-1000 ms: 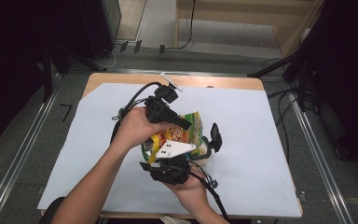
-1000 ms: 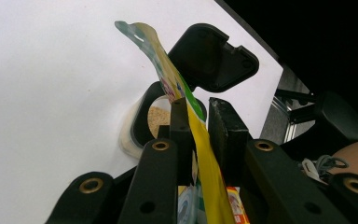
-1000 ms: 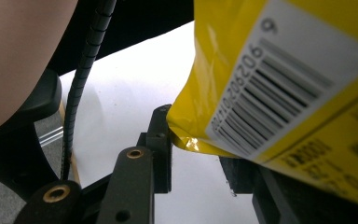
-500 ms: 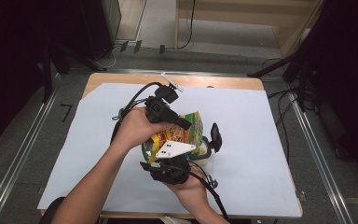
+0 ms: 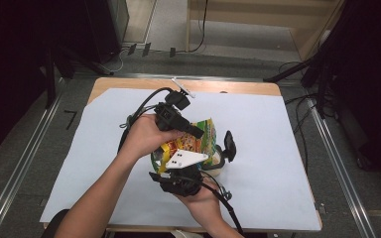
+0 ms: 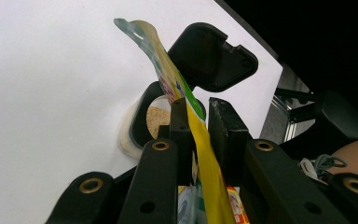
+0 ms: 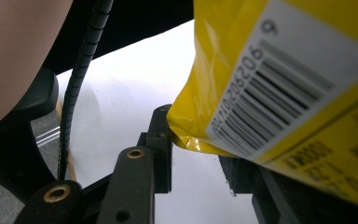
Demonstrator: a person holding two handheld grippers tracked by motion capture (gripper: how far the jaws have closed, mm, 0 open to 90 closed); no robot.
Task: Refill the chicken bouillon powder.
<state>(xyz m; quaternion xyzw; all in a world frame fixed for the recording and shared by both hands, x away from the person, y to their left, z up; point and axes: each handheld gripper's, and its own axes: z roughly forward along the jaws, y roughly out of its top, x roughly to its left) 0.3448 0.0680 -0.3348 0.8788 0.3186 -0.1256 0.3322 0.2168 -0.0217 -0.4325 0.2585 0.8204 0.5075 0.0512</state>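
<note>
Nothing has moved since the earlier frame. High view: both grippers hold one bag point(image 5: 194, 140) over one open jar point(image 5: 218, 161) on the counter point(image 5: 278, 148). Left gripper view: left gripper point(image 6: 196, 116) jaws nearly closed, pinching the bag's top edge above the jar point(image 6: 154, 119). Right gripper view: right gripper point(image 7: 198, 158) jaws part open, clamping the bag's point(image 7: 279, 84) yellow bottom corner.

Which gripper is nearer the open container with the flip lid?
Left. The left gripper pinches the bag's top edge directly above the container. The right gripper grips the bag's bottom corner, farther back toward the person.
</note>
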